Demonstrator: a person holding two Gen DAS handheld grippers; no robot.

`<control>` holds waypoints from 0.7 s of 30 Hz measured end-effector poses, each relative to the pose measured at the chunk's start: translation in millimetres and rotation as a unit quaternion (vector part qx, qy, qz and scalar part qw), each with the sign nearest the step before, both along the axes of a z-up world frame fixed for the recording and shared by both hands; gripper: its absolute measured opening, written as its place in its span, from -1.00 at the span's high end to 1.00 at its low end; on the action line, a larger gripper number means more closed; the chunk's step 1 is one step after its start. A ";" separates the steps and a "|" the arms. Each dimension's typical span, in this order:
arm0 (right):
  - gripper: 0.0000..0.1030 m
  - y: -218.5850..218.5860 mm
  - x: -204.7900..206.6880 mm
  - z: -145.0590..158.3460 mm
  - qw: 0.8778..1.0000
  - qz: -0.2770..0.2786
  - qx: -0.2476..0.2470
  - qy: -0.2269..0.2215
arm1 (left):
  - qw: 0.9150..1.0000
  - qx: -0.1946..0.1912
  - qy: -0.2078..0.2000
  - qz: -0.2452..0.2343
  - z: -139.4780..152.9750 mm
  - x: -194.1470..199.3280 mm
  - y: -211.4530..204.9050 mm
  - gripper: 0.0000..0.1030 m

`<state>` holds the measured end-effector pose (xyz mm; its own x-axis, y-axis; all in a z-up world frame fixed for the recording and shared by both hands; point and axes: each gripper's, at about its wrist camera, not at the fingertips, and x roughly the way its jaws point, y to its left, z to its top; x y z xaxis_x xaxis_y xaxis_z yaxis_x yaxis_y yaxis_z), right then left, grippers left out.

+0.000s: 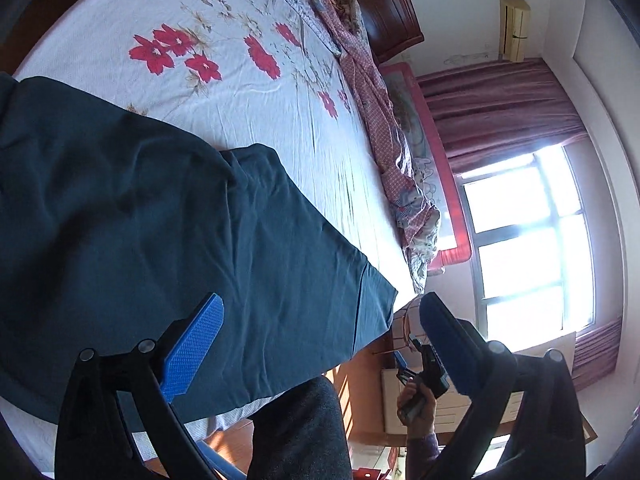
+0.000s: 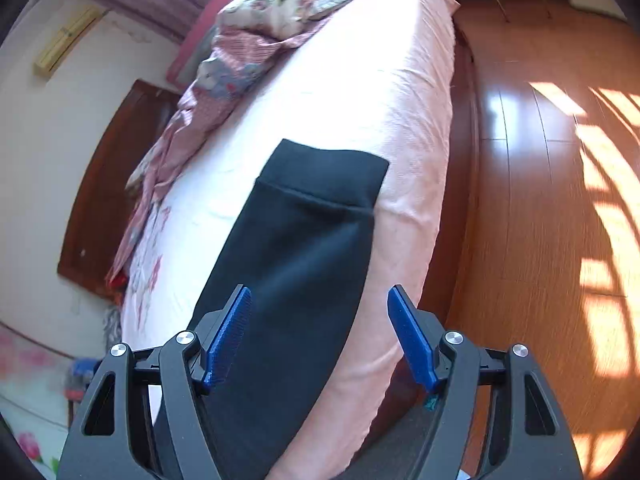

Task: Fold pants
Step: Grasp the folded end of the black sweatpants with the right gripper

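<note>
Dark blue-green pants point(image 1: 160, 220) lie flat across the near part of the bed sheet point(image 1: 240, 20), reaching almost to its edge. My left gripper point(image 1: 322, 300) hovers over their near end, jaws wide open, with nothing pinched. In the right wrist view the pants point(image 2: 304, 240) run lengthwise away from me, with a stitched band at the far end. My right gripper point(image 2: 320, 292) stands open above them, pads apart from the cloth. The left wrist view also shows the right gripper point(image 1: 424, 364) off the bed's corner, held in a hand point(image 1: 416, 404).
A crumpled pink quilt point(image 1: 376, 112) lies along the bed's far side by a pink bed rail point(image 1: 440, 184). A wooden headboard point(image 1: 380, 0) closes one end. Wooden floor point(image 2: 540, 200) borders the bed. A person's grey-clad leg point(image 1: 300, 432) stands at the bed edge.
</note>
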<state>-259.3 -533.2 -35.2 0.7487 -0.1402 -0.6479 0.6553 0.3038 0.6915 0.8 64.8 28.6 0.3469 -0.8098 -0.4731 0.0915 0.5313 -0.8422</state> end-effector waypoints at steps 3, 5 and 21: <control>-0.36 -20.6 0.7 -26.2 0.998 -0.043 0.038 -0.009 | 1.000 0.008 0.001 -0.005 1.0 -2.8 -5.1 -0.91; -0.36 -23.5 12.1 -38.9 0.997 -0.053 0.055 -0.004 | 1.000 0.014 0.002 -0.006 1.7 -3.0 -5.7 -0.91; 0.85 -13.4 46.4 -7.0 1.000 0.001 0.001 -0.011 | 0.999 0.031 0.003 -0.020 2.7 5.3 -20.6 -0.93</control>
<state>-212.9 -546.6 -42.2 0.7630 -0.1371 -0.6317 0.6394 0.3034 0.7064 6.1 44.1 31.4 0.3111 -0.7926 -0.5244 0.1090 0.5779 -0.8088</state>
